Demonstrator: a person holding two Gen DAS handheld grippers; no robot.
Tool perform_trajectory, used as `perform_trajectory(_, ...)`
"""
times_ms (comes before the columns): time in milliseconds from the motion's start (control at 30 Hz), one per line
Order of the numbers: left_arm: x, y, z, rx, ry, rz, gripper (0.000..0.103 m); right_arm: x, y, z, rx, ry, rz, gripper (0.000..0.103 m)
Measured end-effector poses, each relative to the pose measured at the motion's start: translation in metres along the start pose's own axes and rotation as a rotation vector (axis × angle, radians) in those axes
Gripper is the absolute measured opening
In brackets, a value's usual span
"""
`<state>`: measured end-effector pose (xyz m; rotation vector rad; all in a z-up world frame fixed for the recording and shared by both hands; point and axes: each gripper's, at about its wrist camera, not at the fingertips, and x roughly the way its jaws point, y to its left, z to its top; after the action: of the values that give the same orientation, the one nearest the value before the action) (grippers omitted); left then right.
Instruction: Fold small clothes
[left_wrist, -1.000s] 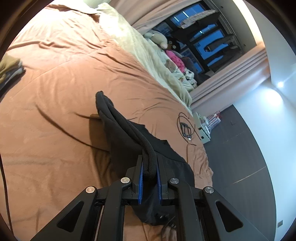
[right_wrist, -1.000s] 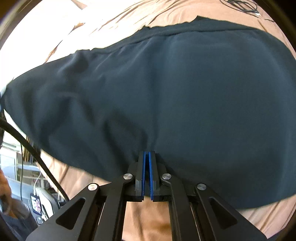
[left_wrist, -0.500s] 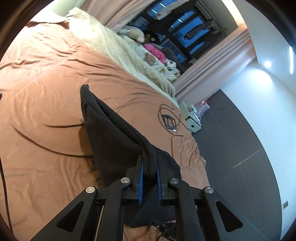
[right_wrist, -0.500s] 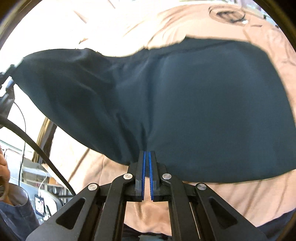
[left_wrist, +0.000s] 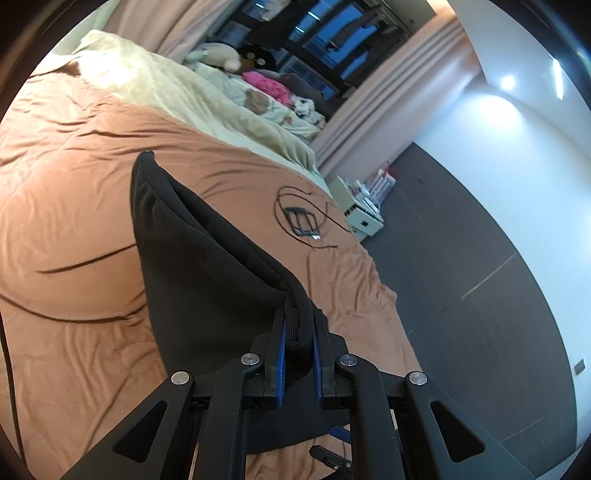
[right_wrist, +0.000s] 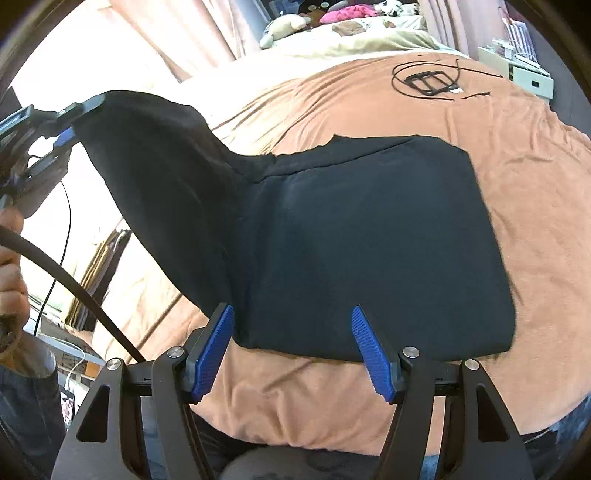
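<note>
On the bed (right_wrist: 517, 155), left gripper (left_wrist: 298, 354) pinches the black garment's (right_wrist: 369, 240) waistband; right gripper's (right_wrist: 291, 347) fingers just opened, empty.

The garment (right_wrist: 369, 240) was plain black, with a ribbed black band at its edge. The bed cover (left_wrist: 74, 295) under it was rust-orange, unpatterned. A cream blanket (left_wrist: 177, 88) lay at the upper left of the left wrist view, with a bright pink item (left_wrist: 269, 85) beyond it. Both hand-held grippers, the left (left_wrist: 298, 354) and the right (right_wrist: 291, 350), were black with ridged blue pads (right_wrist: 369, 354). The floor (left_wrist: 461, 258) at right was dark grey, the wall (left_wrist: 517, 177) white.
</note>
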<state>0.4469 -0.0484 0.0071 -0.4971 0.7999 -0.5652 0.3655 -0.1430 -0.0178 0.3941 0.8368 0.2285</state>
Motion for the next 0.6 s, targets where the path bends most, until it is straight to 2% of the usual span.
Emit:
perform_trajectory(267, 0.057, -0.047, -0.018, 0.077, 0.098, -0.040, 0.012, -0.024, -0.059, -0.015, 0.111, -0.033, -0.005, 0.065)
perform_trajectory(400, 0.096, -0.067, -0.036, 0.108, 0.179, -0.075, 0.013, -0.032, -0.089, -0.029, 0.173, -0.046, -0.010, 0.065)
perform_trajectory(533, 0.129, -0.084, -0.057, 0.154, 0.275, -0.138, 0.023, -0.034, -0.109, -0.038, 0.226, -0.046, -0.003, 0.065)
perform_trajectory(600, 0.136, -0.086, -0.064, 0.174, 0.301, -0.130, 0.027, -0.032, -0.119, -0.042, 0.251, -0.042, 0.006, 0.065)
